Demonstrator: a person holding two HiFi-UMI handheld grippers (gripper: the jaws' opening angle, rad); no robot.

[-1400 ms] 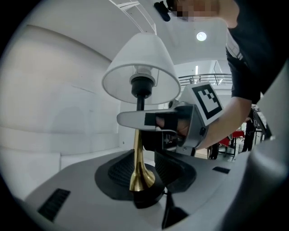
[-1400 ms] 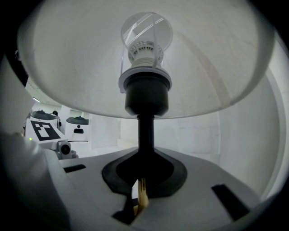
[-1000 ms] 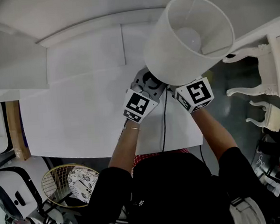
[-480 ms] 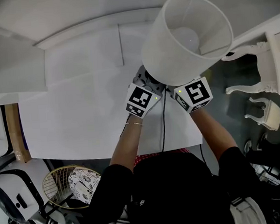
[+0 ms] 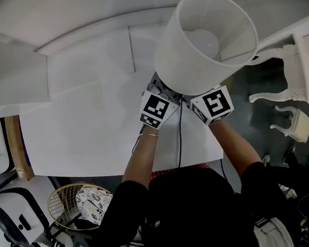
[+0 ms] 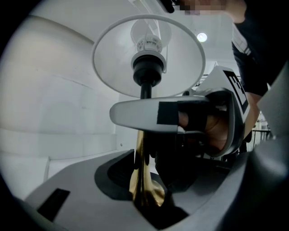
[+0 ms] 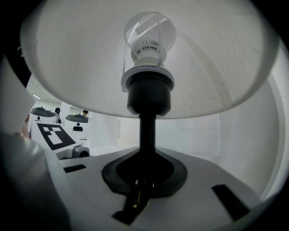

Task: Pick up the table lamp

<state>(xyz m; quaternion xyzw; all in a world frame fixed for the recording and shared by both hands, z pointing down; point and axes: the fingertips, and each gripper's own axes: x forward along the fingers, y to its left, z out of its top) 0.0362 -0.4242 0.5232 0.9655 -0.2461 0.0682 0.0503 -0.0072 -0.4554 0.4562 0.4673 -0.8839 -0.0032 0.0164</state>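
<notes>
The table lamp has a white drum shade (image 5: 206, 40), a clear bulb (image 7: 149, 31) and a black socket on a thin stem, gold lower down (image 6: 141, 176). In the head view the shade hides the stem and both grippers' jaws. My left gripper (image 5: 160, 95) comes in from the lower left and is shut on the gold stem (image 6: 144, 198). My right gripper (image 5: 198, 101) comes in from the lower right, shut on the same stem (image 7: 137, 198) just below the black part (image 7: 146, 135). It crosses in front of the left gripper's camera (image 6: 180, 115). A black cord (image 5: 180, 139) hangs down from the lamp.
A white table (image 5: 90, 131) lies under the lamp, with a white wall and ledge behind it. A white ornate chair (image 5: 295, 70) stands at the right. At the lower left are a wire basket (image 5: 75, 205) and dark equipment.
The left gripper's marker cube has crept slightly up toward the shade, and the shade has drifted a little left. The right gripper has kept still.
</notes>
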